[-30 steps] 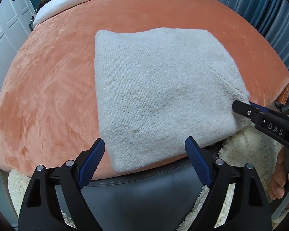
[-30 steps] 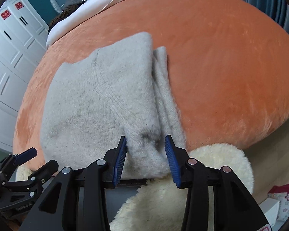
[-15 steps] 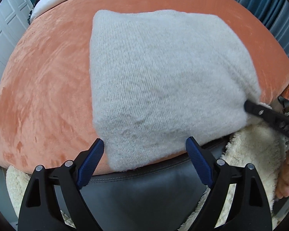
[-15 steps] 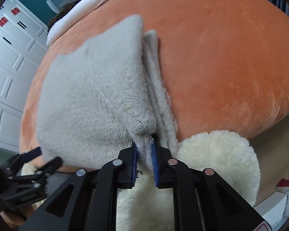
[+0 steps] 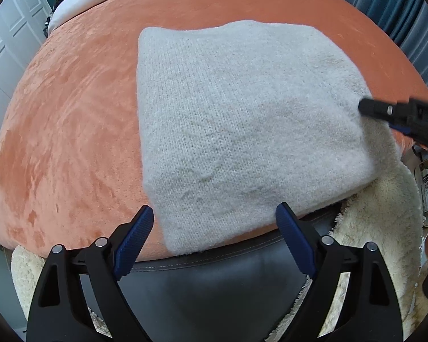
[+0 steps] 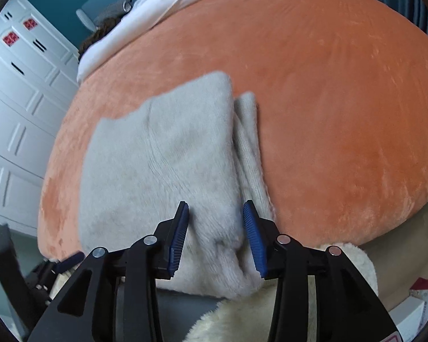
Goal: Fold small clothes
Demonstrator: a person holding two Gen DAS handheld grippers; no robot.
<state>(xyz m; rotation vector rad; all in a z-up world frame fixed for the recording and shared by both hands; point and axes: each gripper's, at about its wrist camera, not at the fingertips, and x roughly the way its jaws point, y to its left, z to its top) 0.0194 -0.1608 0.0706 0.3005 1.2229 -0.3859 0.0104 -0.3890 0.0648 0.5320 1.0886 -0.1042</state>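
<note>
A folded light-grey knit garment point(image 5: 242, 119) lies on the orange velvet bed point(image 5: 71, 114); its near edge hangs over the bed's front edge. My left gripper point(image 5: 214, 225) is open and empty, its jaws either side of the garment's near left corner. In the right wrist view the garment point(image 6: 162, 171) shows a folded layer with a narrow strip beside it. My right gripper point(image 6: 216, 222) is open, its jaws around the near right corner, not clamping it. Its black tip point(image 5: 385, 111) shows at the garment's right edge in the left wrist view.
A cream fluffy rug point(image 5: 379, 228) and dark grey leather bench point(image 5: 214, 285) sit below the bed's front edge. White pillows point(image 6: 162, 8) lie at the bed's head. White cabinets point(image 6: 17, 108) stand left, blue curtains point(image 5: 399, 8) right.
My right gripper was shut on the garment's near right corner half a second ago and has opened, letting it go. The left gripper stayed open and pulled back slightly.
</note>
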